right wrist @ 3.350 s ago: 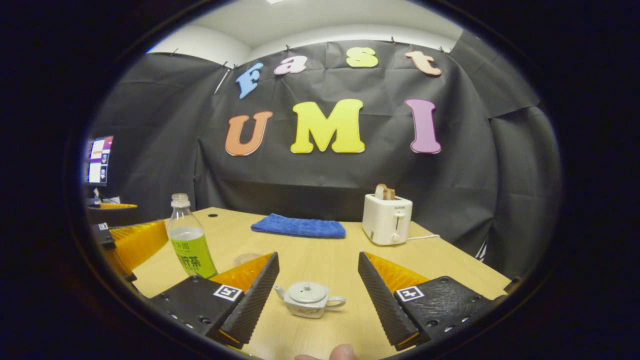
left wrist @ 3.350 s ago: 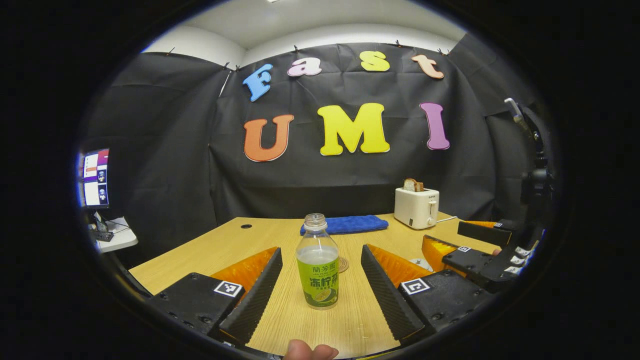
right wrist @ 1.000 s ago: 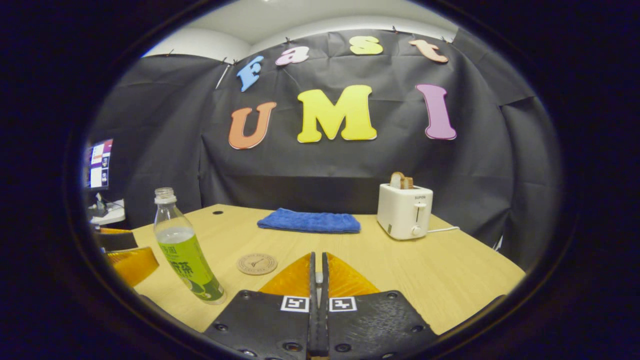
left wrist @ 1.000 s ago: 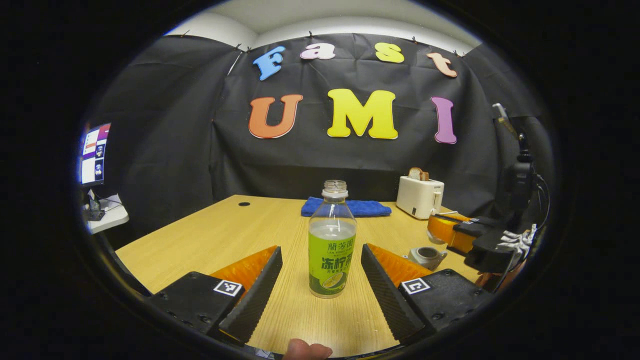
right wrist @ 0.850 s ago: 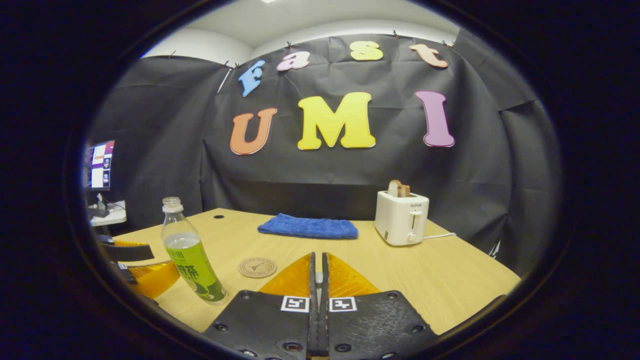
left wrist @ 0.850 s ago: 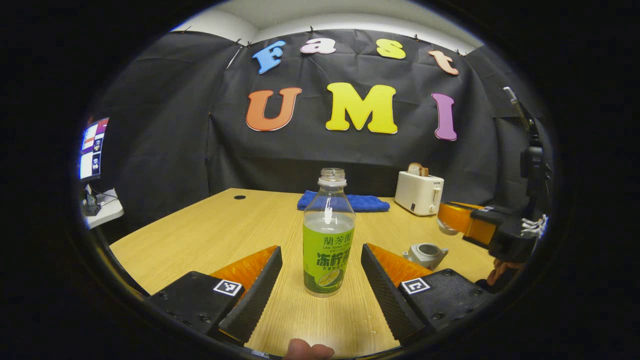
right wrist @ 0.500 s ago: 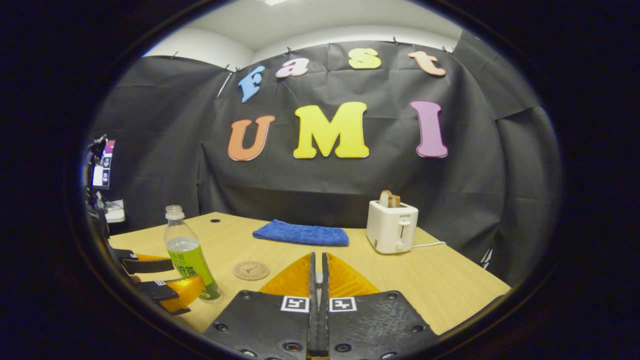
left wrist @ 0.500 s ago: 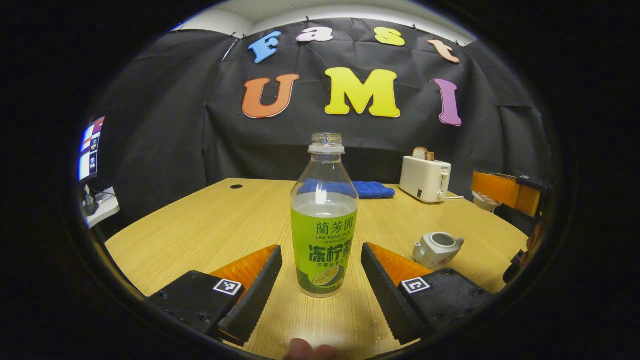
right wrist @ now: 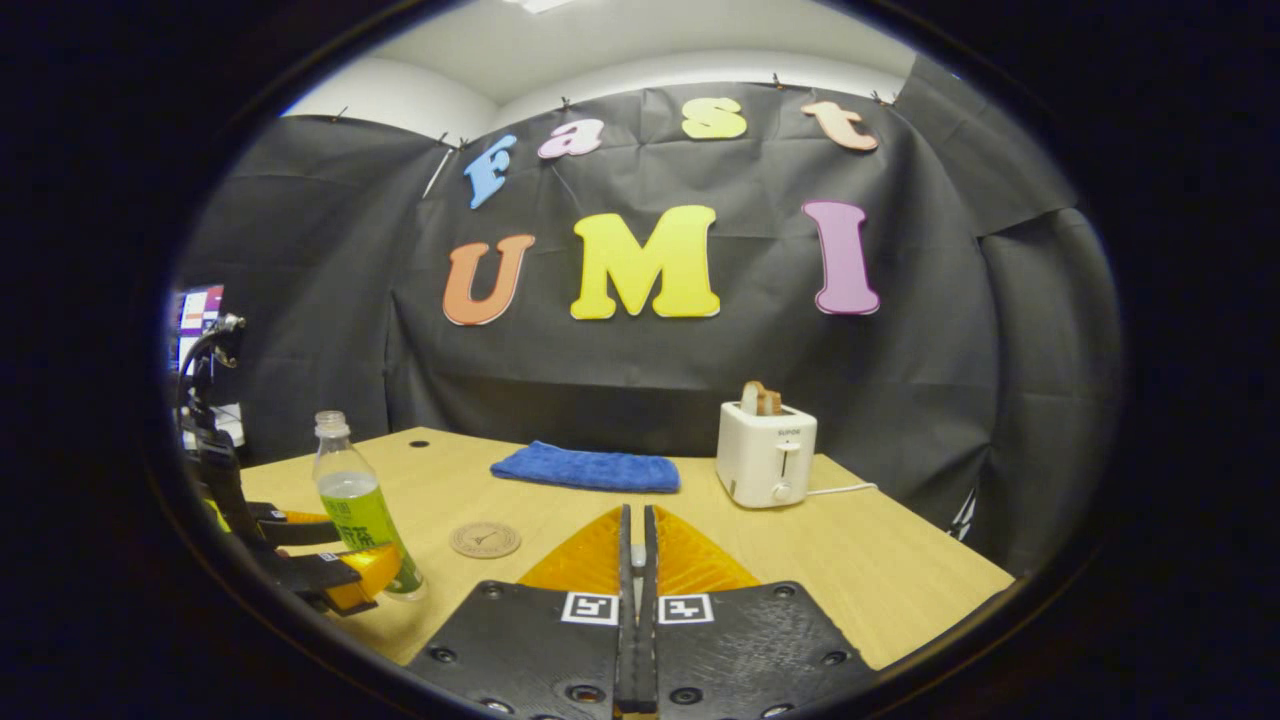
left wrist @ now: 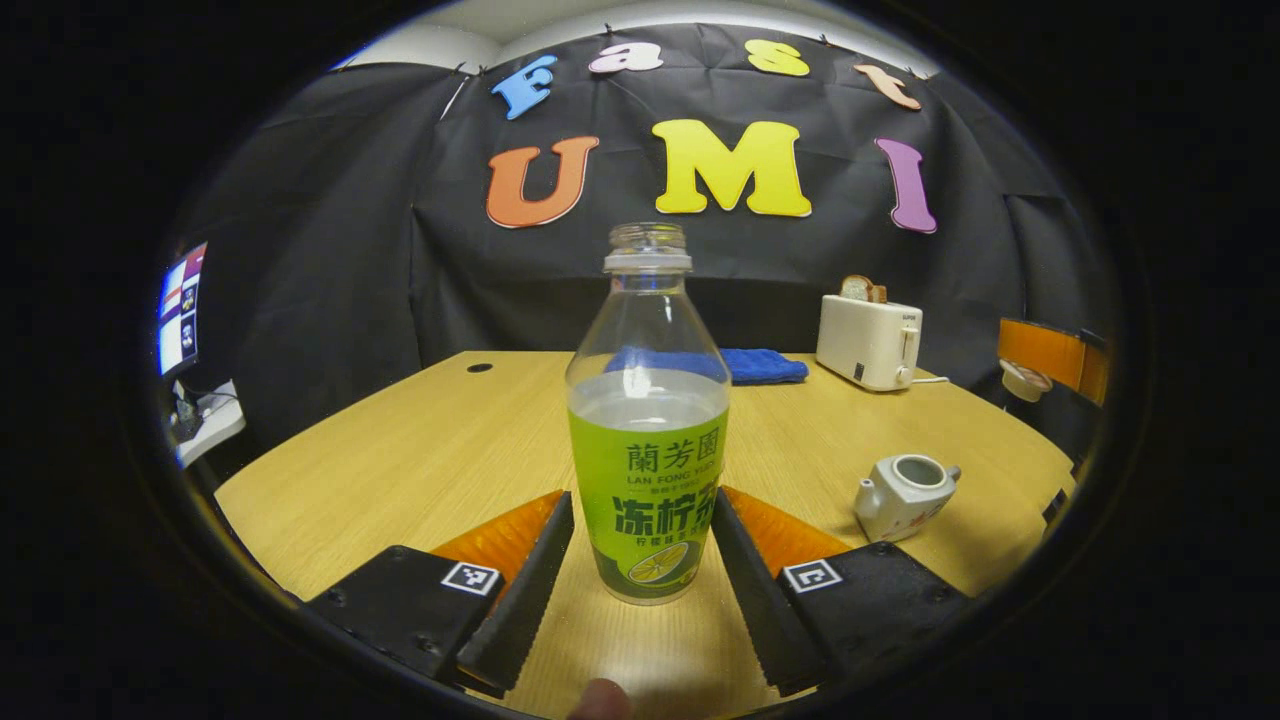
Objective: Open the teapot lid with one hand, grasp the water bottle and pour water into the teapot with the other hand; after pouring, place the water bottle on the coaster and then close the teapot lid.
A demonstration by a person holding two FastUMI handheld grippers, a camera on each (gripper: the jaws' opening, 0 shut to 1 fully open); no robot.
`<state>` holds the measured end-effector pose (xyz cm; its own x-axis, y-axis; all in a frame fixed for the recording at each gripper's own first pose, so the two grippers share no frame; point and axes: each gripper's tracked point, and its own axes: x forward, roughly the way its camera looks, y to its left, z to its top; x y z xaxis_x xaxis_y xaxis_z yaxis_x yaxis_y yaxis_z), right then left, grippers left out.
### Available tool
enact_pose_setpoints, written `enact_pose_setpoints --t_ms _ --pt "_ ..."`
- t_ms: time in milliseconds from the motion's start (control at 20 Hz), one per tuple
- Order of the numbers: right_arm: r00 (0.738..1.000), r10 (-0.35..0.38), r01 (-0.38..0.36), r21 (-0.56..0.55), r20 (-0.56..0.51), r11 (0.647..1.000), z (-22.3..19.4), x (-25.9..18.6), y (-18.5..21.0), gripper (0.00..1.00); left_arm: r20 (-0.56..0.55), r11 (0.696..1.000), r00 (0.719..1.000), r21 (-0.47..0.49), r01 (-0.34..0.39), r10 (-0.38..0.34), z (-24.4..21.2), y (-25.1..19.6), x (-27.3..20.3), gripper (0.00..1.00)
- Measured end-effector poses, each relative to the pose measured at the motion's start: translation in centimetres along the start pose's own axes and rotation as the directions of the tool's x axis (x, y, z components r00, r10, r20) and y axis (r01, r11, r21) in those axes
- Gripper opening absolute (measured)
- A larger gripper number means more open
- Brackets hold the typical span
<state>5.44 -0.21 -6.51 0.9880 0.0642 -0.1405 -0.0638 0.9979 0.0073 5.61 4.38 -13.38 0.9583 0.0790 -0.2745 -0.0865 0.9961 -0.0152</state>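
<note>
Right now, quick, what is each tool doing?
Left tool: around the water bottle, nearly closed; firm grip cannot be told.
Right tool: closed on the teapot lid.

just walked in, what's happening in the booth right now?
A person works two handheld grippers at a wooden table. The left gripper straddles the water bottle, fingers close beside it. The right gripper is pinched on the teapot lid, held off to the side. The teapot sits open.

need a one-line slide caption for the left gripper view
Left gripper closing around the uncapped water bottle; the teapot sits lidless to its right on the wooden table.
</note>
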Motion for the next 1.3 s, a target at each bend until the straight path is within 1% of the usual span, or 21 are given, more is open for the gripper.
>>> enact_pose_setpoints --t_ms 50,100,200,350,400,450,500,550,650,750,800,900,1050,1200,1300 --pt "1.0 -0.001 0.001 0.0 0.002 1.0 0.0 0.0 -0.2 0.0 -0.004 1.0 1.0 0.021 -0.005 0.005 0.1 0.2 0.2 0.81" --pt "1.0 -0.007 0.007 -0.002 0.007 1.0 0.2 -0.1 -0.5 0.0 -0.012 0.999 1.0 0.041 -0.006 0.007 0.2 0.3 0.1 0.8" --pt "1.0 -0.01 0.01 0.007 0.015 1.0 0.4 -0.2 -1.0 0.0 -0.032 0.997 0.999 0.08 -0.014 0.017 0.4 0.7 0.0 0.78" --pt "1.0 -0.015 0.015 0.011 0.021 1.0 0.5 -0.3 -1.8 0.0 -0.036 0.981 0.996 0.18 -0.071 0.079 1.3 2.4 -0.6 0.77" --pt "1.0 -0.016 0.016 0.014 0.019 1.0 0.5 -0.4 -2.1 0.0 -0.036 0.973 0.995 0.219 -0.078 0.088 1.5 2.5 -0.8 0.77" --pt "1.0 -0.016 0.016 0.015 0.02 1.0 0.5 -0.5 -2.3 0.0 -0.038 0.961 0.994 0.264 -0.088 0.101 1.7 2.8 -0.9 0.75" --pt "1.0 -0.017 0.016 0.014 0.018 1.0 0.5 -0.6 -2.6 0.0 -0.036 0.944 0.993 0.316 -0.096 0.113 1.9 3.1 -0.9 0.76" --pt "1.0 -0.016 0.015 0.015 0.016 1.0 0.4 -0.7 -2.9 0.0 -0.031 0.923 0.992 0.371 -0.104 0.124 2.2 3.4 -1.1 0.75" --pt "1.0 -0.016 0.016 0.017 0.012 1.0 0.3 -0.8 -3.6 0.0 -0.027 0.873 0.99 0.475 -0.109 0.138 2.7 3.8 -1.0 0.75" --pt "1.0 -0.019 0.019 0.013 0.008 1.0 0.3 -1.0 -4.4 0.0 -0.024 0.827 0.99 0.553 -0.101 0.137 3.1 3.8 -0.9 0.75" --pt "1.0 -0.02 0.02 0.01 0.004 1.0 0.3 -1.2 -4.7 0.0 -0.022 0.8 0.99 0.593 -0.098 0.137 3.1 3.8 -0.9 0.75" --pt "1.0 -0.025 0.025 0.01 0.001 1.0 0.2 -1.3 -5.6 0.0 -0.02 0.726 0.99 0.682 -0.091 0.143 3.6 3.5 -1.0 0.74" --pt "1.0 -0.022 0.022 0.006 -0.009 1.0 0.1 -1.4 -6.4 0.0 -0.012 0.601 0.989 0.795 -0.082 0.15 4.4 3.3 -0.8 0.74" --pt "1.0 -0.014 0.014 0.0 -0.021 1.0 -0.1 -1.3 -6.9 0.0 0.011 0.479 0.989 0.874 -0.082 0.149 5.0 2.9 -0.3 0.74" --pt "0.999 0.0 0.0 -0.001 -0.033 1.0 -0.4 -1.2 -6.9 0.0 0.009 0.411 0.99 0.909 -0.068 0.144 4.7 2.4 0.3 0.74"
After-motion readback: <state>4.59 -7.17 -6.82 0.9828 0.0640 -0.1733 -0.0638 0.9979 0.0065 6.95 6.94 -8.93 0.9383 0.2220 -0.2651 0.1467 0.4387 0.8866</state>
